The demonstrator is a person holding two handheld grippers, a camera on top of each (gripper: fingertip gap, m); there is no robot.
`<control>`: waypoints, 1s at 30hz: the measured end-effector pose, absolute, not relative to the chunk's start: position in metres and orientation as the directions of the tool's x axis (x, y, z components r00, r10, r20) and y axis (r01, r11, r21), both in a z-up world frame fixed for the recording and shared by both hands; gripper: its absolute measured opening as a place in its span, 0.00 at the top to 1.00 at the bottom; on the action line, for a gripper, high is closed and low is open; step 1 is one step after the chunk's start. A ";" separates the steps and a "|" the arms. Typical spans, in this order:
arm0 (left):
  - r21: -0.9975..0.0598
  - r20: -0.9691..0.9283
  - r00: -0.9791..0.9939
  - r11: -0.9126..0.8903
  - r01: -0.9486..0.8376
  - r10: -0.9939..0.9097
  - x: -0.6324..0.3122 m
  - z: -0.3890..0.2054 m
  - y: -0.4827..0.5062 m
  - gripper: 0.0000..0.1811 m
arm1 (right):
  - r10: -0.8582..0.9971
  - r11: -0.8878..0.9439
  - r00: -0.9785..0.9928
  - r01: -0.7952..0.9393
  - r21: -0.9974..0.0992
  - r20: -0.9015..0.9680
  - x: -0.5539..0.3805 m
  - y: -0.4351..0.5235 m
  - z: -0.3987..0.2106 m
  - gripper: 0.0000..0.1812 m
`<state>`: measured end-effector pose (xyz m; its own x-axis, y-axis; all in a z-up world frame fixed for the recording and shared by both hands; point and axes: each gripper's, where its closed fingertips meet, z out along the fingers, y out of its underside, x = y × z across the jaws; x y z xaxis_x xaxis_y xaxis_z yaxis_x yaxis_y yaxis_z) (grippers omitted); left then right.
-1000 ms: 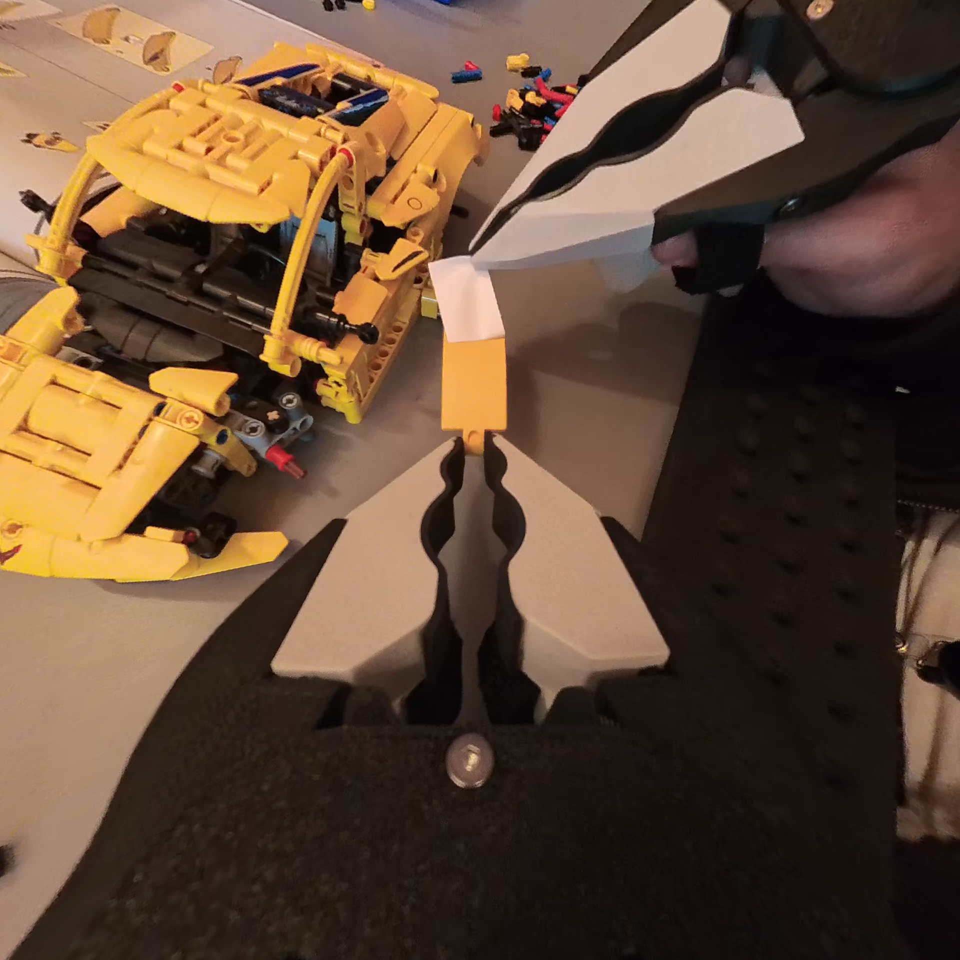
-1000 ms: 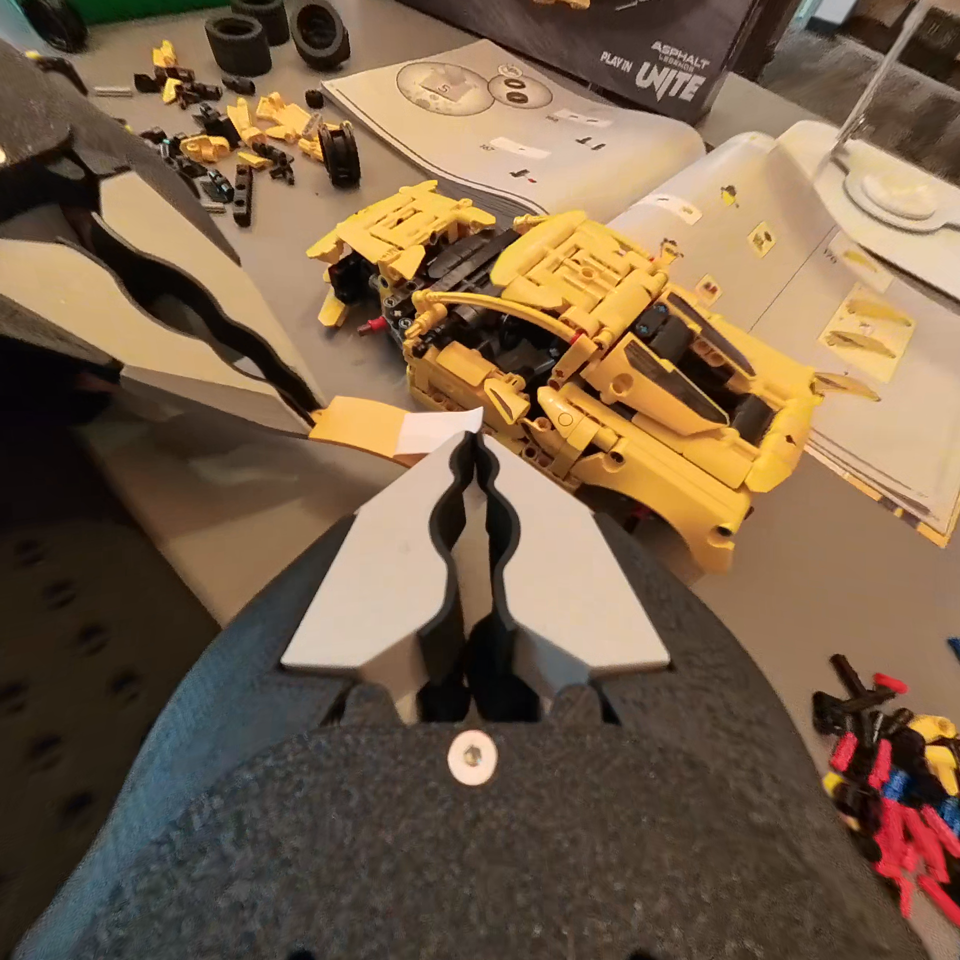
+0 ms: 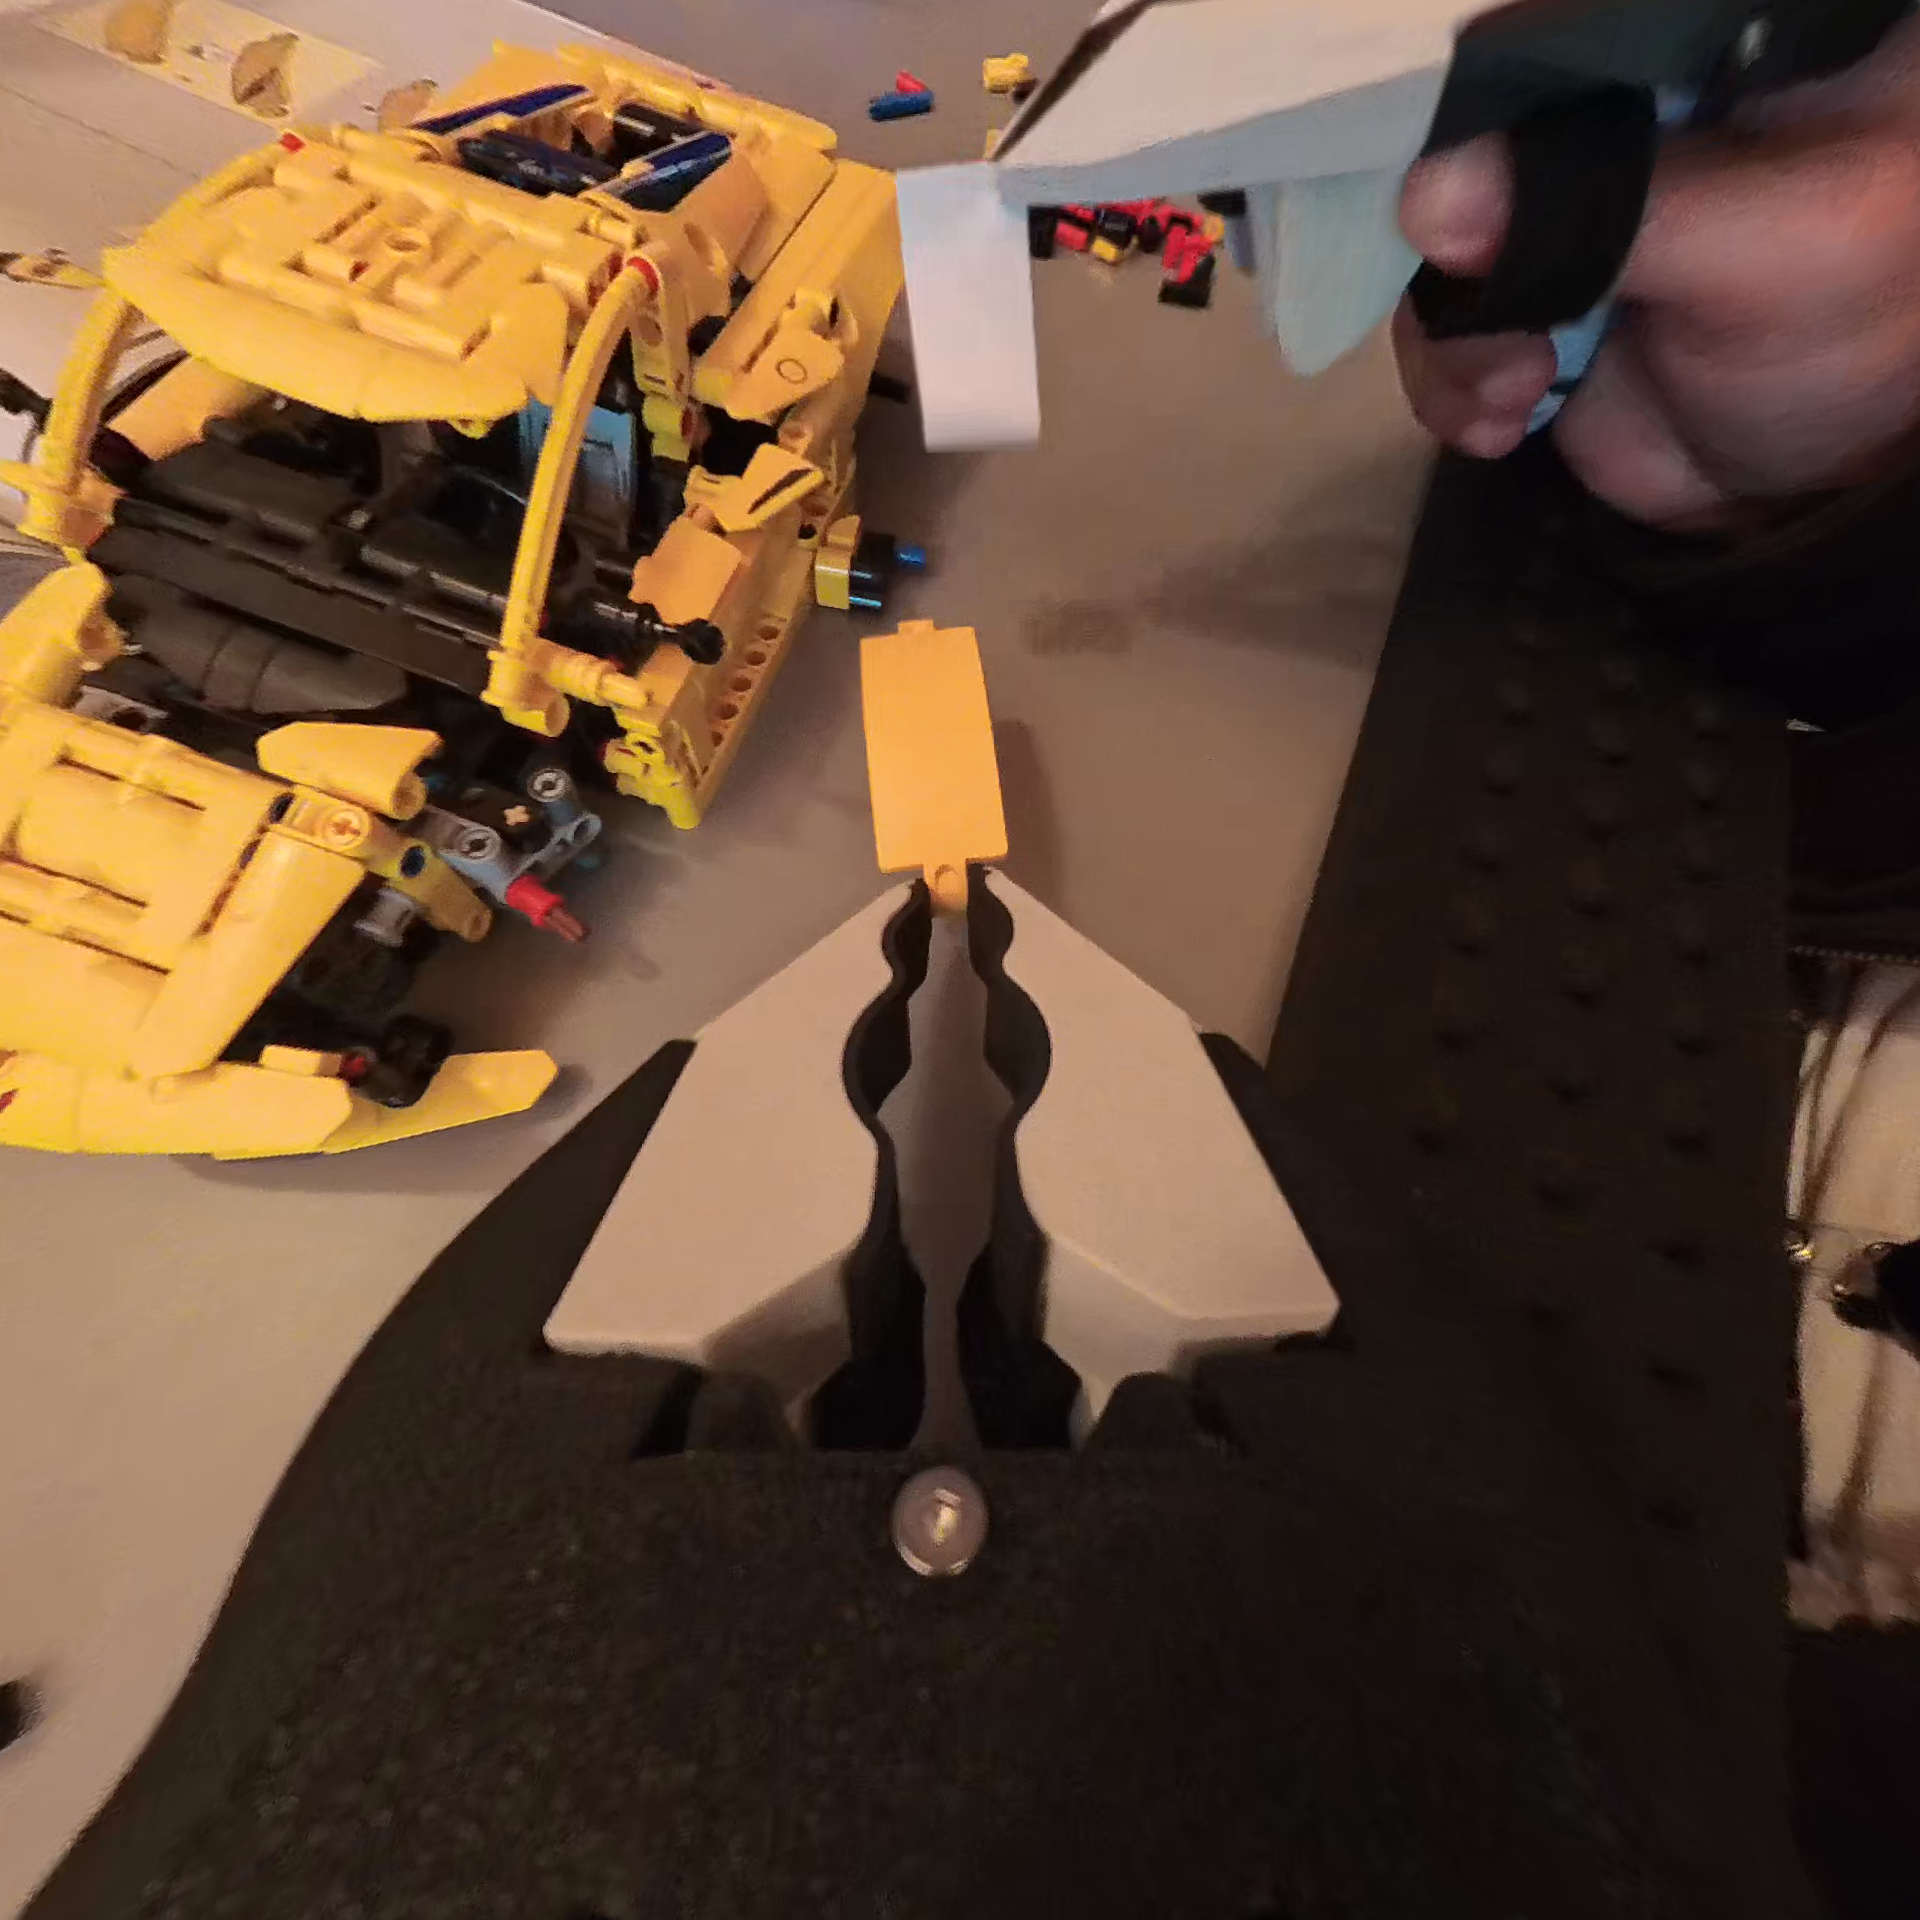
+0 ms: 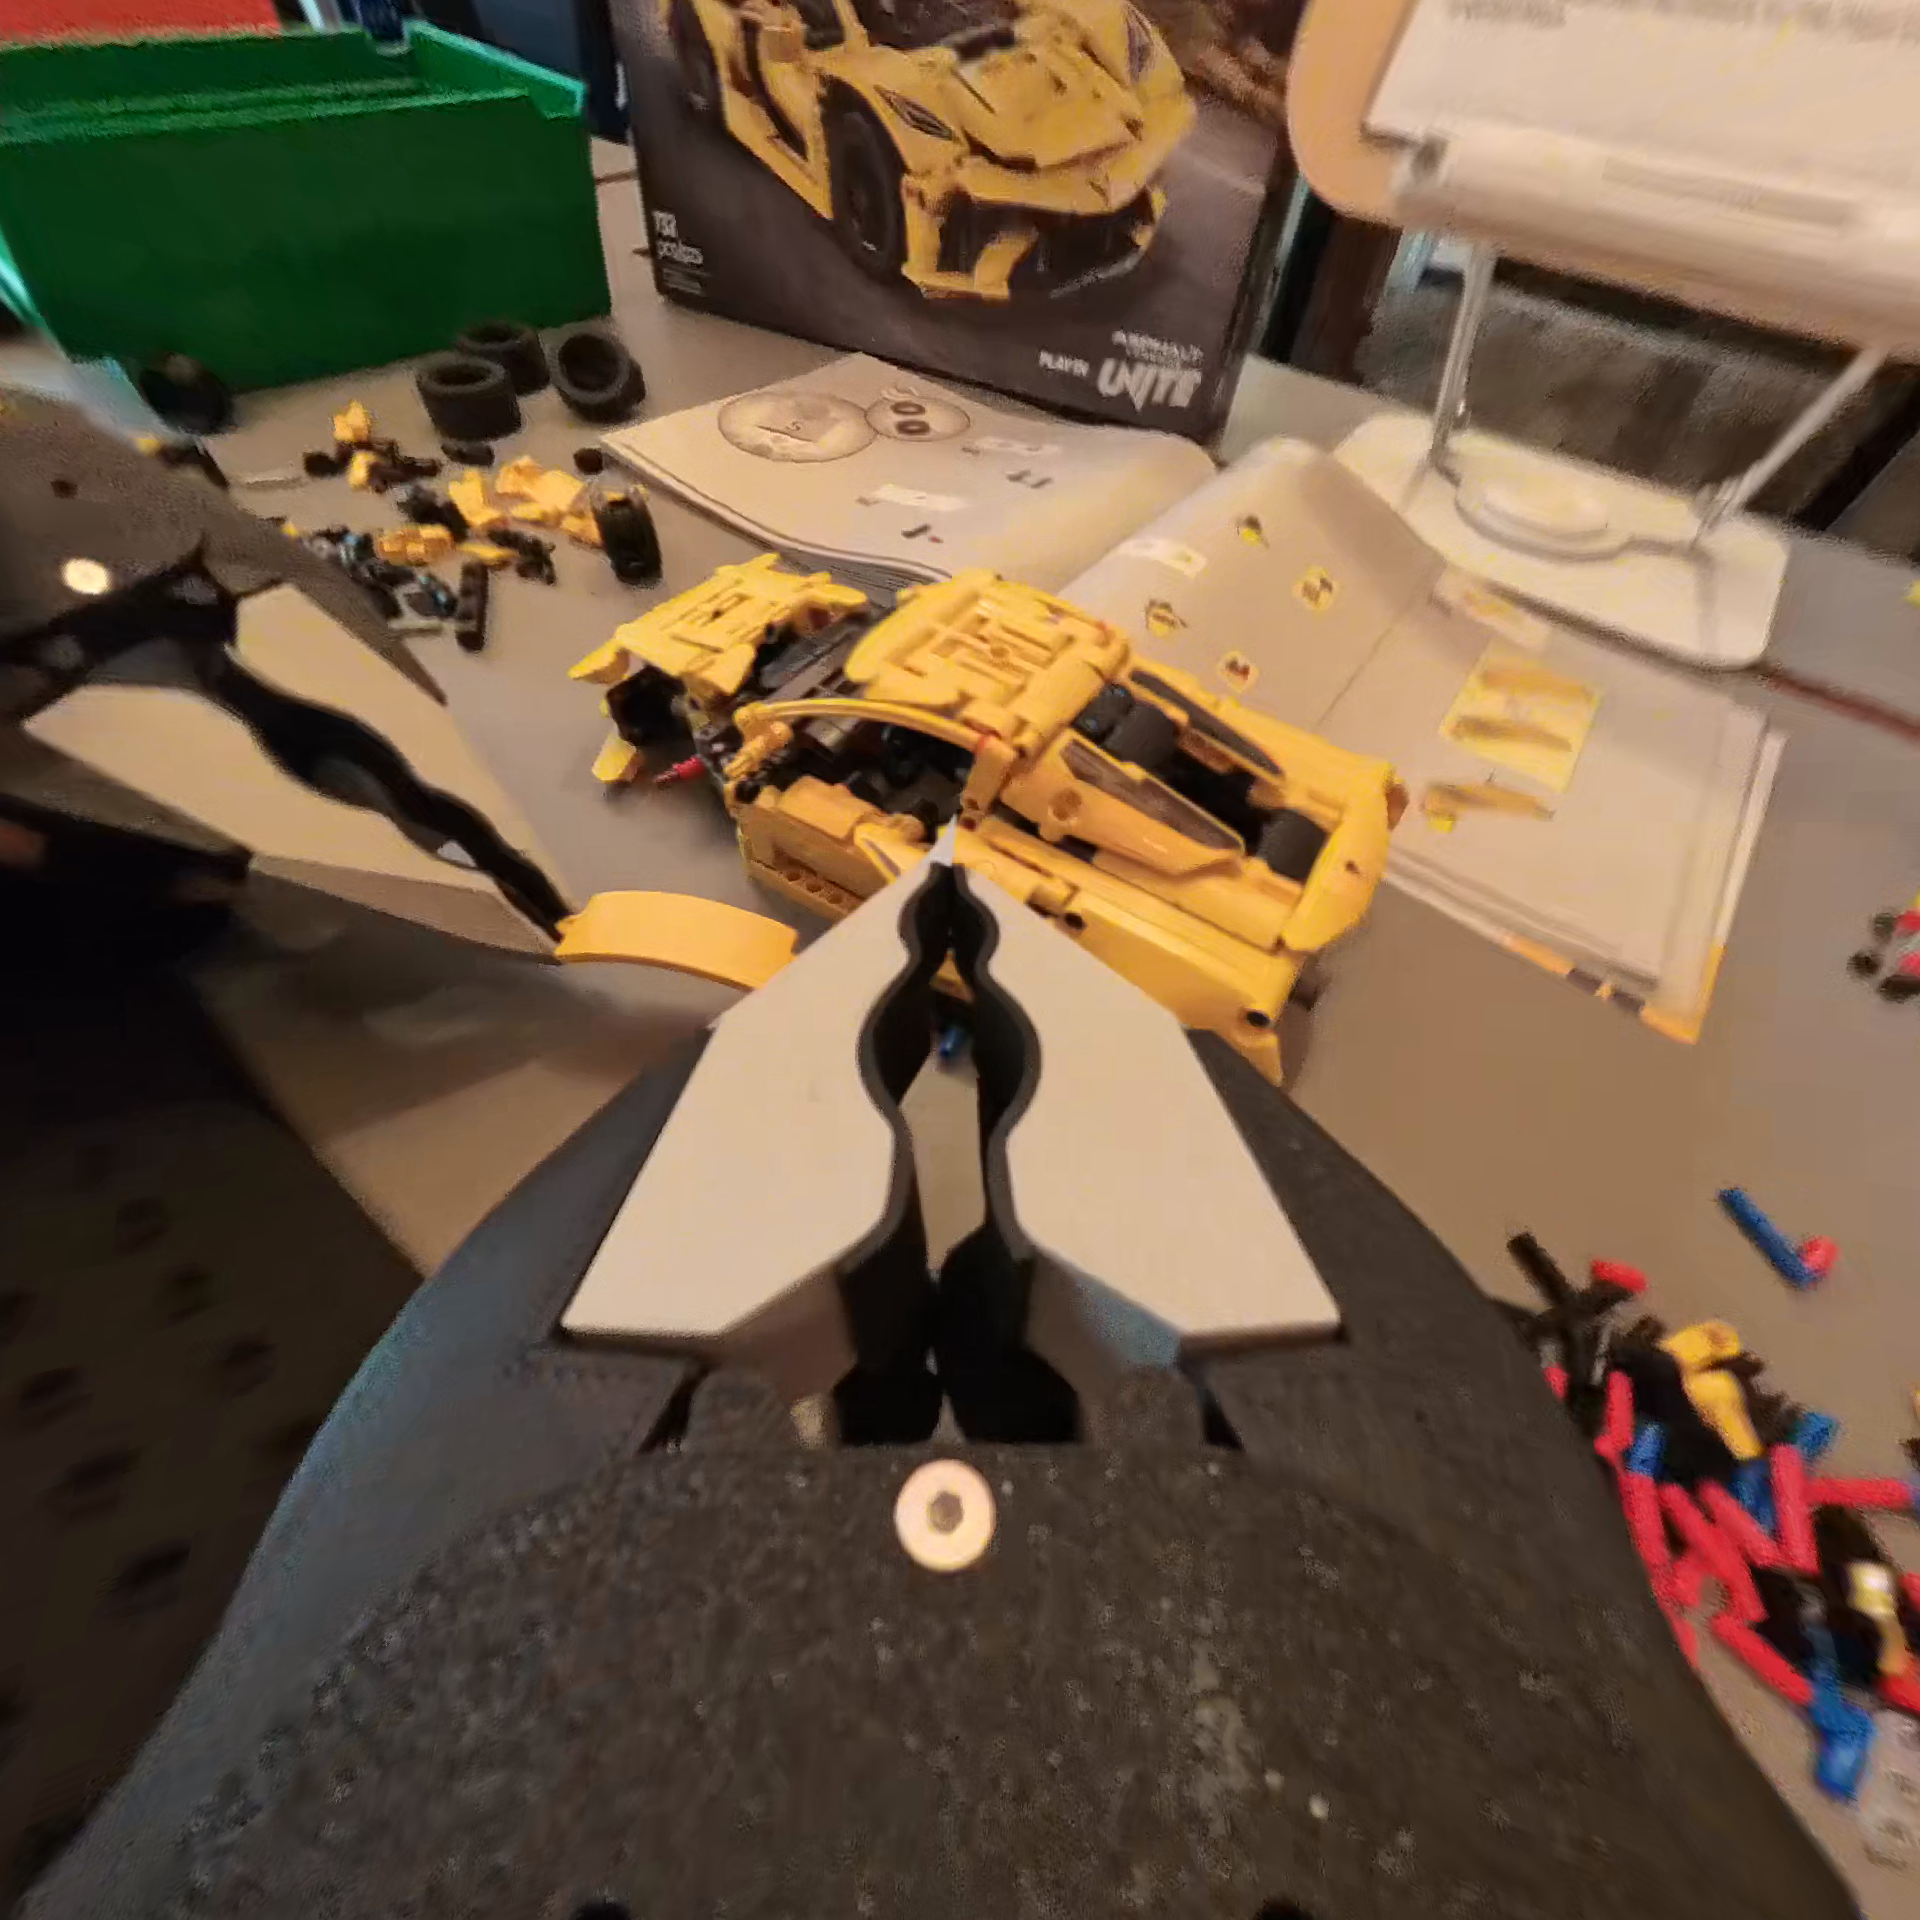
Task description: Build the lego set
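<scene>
My left gripper (image 3: pixel 945 883) is shut on the small tab of a flat yellow panel (image 3: pixel 930 748) and holds it out over the table, right of the yellow lego car (image 3: pixel 416 520). My right gripper (image 3: pixel 1003 171) is up at the top right, shut on a white paper strip (image 3: pixel 971 312) that hangs from its tips, well clear of the panel. In the right wrist view, my right gripper (image 4: pixel 948 862) shows only a white sliver at its tips. Beyond it is the car (image 4: pixel 1039 779), with the left gripper (image 4: pixel 551 925) and the curved panel (image 4: pixel 675 935) to the left.
A green bin (image 4: pixel 291 187), the set's box (image 4: pixel 935 208) and black tyres (image 4: pixel 520 374) stand at the back. Open booklets (image 4: pixel 914 478) lie behind the car. Loose pieces lie at the back left (image 4: pixel 468 520) and front right (image 4: pixel 1714 1507). A black mat (image 3: pixel 1558 1039) lies on the right.
The white strip lay on the panel's far end with my right gripper pinching it. It has now come off, and the right gripper has lifted up and away with it. The panel's top is bare.
</scene>
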<state>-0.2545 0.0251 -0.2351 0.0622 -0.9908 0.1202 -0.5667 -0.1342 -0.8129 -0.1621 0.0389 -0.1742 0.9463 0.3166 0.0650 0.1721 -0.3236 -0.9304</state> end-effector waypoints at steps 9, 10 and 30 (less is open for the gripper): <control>-0.780 0.164 0.061 -0.167 -0.603 -0.985 -0.253 -0.244 0.022 0.96 | 0.366 -0.101 0.607 0.780 -0.618 0.705 -0.226 0.037 -0.190 1.00; -0.775 0.164 0.061 -0.167 -0.609 -0.985 -0.254 -0.246 0.022 0.96 | 0.372 -0.101 0.595 0.789 -0.606 0.712 -0.227 0.038 -0.193 1.00; -0.837 0.402 0.160 -0.433 -0.335 -0.901 -0.269 -0.200 0.053 0.83 | 0.251 0.018 0.345 0.933 -0.360 0.905 -0.238 0.037 -0.193 1.00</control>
